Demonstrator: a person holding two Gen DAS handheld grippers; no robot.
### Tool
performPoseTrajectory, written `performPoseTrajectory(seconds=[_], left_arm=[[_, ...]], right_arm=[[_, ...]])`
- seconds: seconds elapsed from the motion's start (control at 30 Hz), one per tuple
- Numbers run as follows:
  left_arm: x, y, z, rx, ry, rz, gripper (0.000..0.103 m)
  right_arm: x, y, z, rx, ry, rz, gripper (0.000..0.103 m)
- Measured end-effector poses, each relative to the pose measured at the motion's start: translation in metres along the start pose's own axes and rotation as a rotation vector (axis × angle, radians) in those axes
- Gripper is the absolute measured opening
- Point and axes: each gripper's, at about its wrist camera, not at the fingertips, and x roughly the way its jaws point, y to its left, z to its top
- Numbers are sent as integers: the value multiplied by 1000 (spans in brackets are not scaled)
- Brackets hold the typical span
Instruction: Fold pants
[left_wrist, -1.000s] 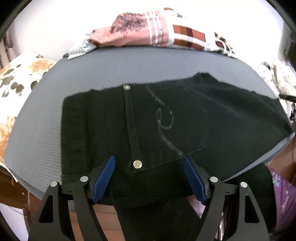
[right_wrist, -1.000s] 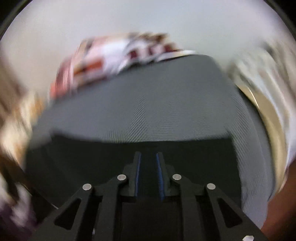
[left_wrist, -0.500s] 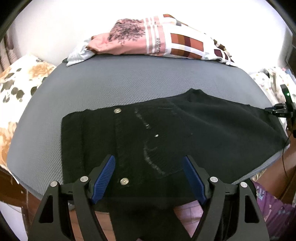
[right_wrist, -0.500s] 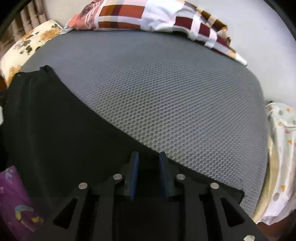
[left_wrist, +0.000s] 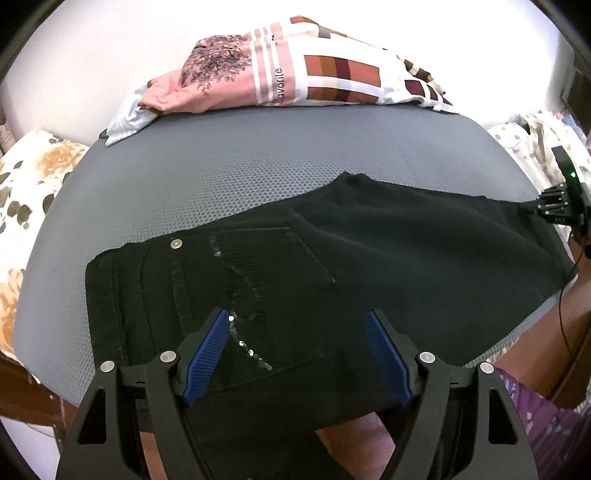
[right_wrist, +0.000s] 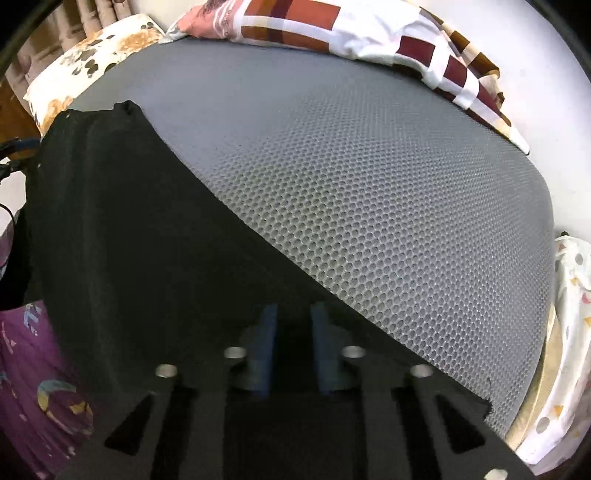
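Note:
Black pants (left_wrist: 332, 266) lie flat across a grey mesh mat (left_wrist: 258, 166), waist and sequinned back pocket to the left, leg running right. My left gripper (left_wrist: 295, 317) hovers open over the waist end, which hangs off the mat's near edge, and its blue pads touch nothing. My right gripper (right_wrist: 294, 310) sits at the leg's end with black cloth (right_wrist: 129, 221) between its pads, shut on it. In the left wrist view the right gripper (left_wrist: 532, 205) meets the hem at the far right.
A pile of pink and checked clothes (left_wrist: 295, 74) lies at the mat's far edge. A floral pillow (left_wrist: 22, 184) is left of the mat, white patterned fabric (right_wrist: 569, 314) right of it. A person's purple garment (left_wrist: 535, 406) shows near the front edge.
The left gripper has drawn back and up from the waist, so the pants look farther off. The right wrist view has rolled and sunk onto the leg's end.

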Motion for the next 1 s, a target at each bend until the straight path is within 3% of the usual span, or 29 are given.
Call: performPoseTrajectory(seconds=[0.23,0.27,0.4,0.43,0.47,0.53,0.63,0.77,1.0], left_arm=[[4,-5,1,6,21,9,76],[3,-5,0,5,22,8,76],[4,-5,1,1,18,5,78],[5,-5,1,-4,22,1,80],[6,-4,1,-8,26,-5,80],[7,-4,2,-18,28,-17,80],[6,-5,4,-31,21,-34,80],[7,-11,5,-29,28,-47,80],[14,-20,9,-23,61,-59,80]], right_arm=[[0,-3,3,84,-62,-164,0],[1,-9,3,111,-60,-162,0],[-18,-32,0,194,-136,-11,2],[-22,-39,-1,208,-130,14,10],[-28,-46,-5,219,-126,8,33],[-45,-65,-18,245,-146,-35,48],[-61,-101,-41,346,-158,-31,45],[-62,-119,-69,418,-163,-85,46],[-49,-106,-89,440,-199,-110,45]])
